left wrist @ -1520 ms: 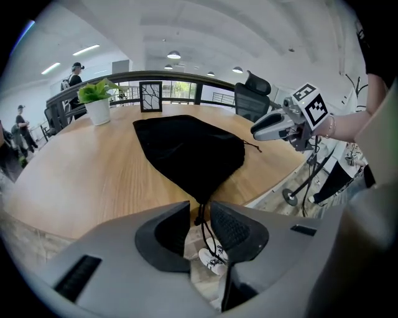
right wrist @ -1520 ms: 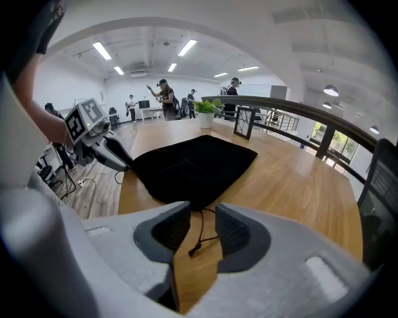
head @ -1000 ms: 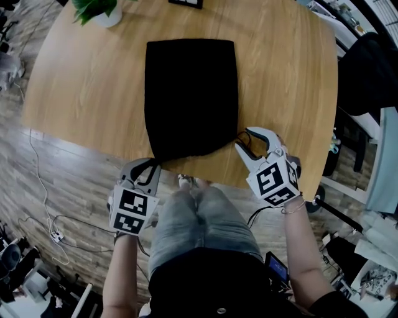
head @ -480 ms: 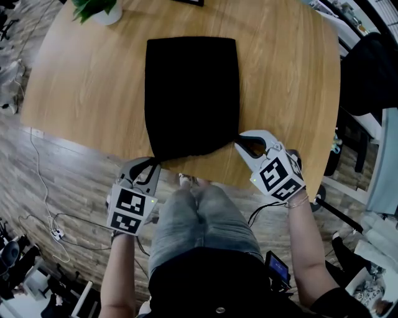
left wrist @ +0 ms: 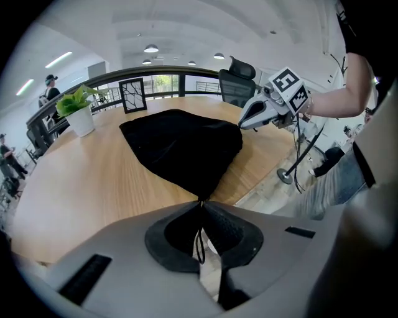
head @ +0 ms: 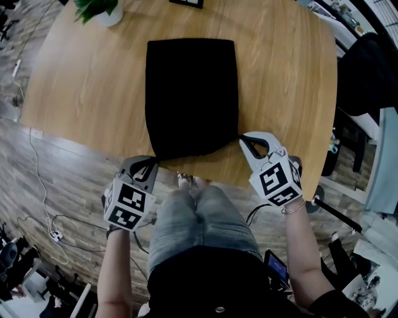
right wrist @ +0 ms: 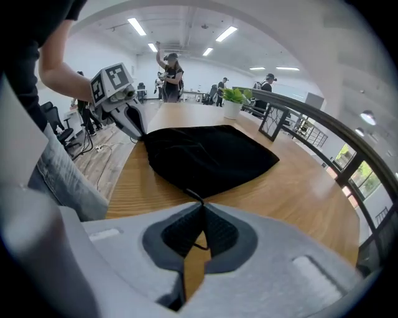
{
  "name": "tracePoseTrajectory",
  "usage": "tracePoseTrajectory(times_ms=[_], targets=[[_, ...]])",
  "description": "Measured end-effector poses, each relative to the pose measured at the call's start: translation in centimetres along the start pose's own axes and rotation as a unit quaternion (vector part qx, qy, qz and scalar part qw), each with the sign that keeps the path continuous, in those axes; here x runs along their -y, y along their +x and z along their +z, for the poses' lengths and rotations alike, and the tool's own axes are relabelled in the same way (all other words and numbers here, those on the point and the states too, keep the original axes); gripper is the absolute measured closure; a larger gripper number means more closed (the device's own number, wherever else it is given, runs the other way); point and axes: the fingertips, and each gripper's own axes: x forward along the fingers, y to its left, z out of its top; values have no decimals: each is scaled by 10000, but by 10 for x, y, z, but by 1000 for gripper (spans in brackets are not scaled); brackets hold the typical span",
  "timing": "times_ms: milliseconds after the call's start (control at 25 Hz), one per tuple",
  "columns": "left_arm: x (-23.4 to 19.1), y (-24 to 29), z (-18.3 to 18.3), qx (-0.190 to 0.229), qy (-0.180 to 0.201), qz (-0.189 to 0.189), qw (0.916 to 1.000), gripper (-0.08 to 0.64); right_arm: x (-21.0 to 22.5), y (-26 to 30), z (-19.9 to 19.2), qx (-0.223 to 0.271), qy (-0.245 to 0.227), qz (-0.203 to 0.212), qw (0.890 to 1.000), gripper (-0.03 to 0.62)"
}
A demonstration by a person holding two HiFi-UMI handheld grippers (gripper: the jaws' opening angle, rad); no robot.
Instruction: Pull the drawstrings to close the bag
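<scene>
A potted plant [head: 99,9] stands at the far left edge of the round wooden counter [head: 93,81]. The left gripper [head: 149,163] is at the near edge of the counter, by the near left corner of the bag [head: 191,93]. Its fingers [left wrist: 230,230] have just been closing and now pinch a thin black drawstring [left wrist: 199,239] that comes out of that corner. The black bag lies flat in the middle of the counter. The right gripper [head: 244,140] is at the bag's near right corner. Its fingers [right wrist: 221,233] have just been closing too, and they are pressed together on the other drawstring [right wrist: 194,197].
</scene>
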Motion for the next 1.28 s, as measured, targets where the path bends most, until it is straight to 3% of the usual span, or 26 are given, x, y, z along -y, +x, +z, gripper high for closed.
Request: tracePoseTrajectory(times_ms=[280, 440, 760, 920, 1280], targets=[[1, 1, -5, -181, 201, 7, 9996, 535, 8, -21, 13, 543, 732, -287, 9954, 591], [1, -3, -5, -149, 246, 20, 9996, 538, 12, -29, 19, 642, 894, -429, 9930, 591], [-6, -29, 29, 459, 235, 104, 9986, 538, 22, -50, 23, 843, 1444, -739, 9832, 591], [-13, -47, 48, 822, 344, 456, 9950, 540, 26, -61, 29, 948, 1603, -946, 9779, 591], [-33, -84, 77, 1425, 180, 937, 9852, 540, 39, -84, 44, 1204, 1875, -1293, 9662, 591]])
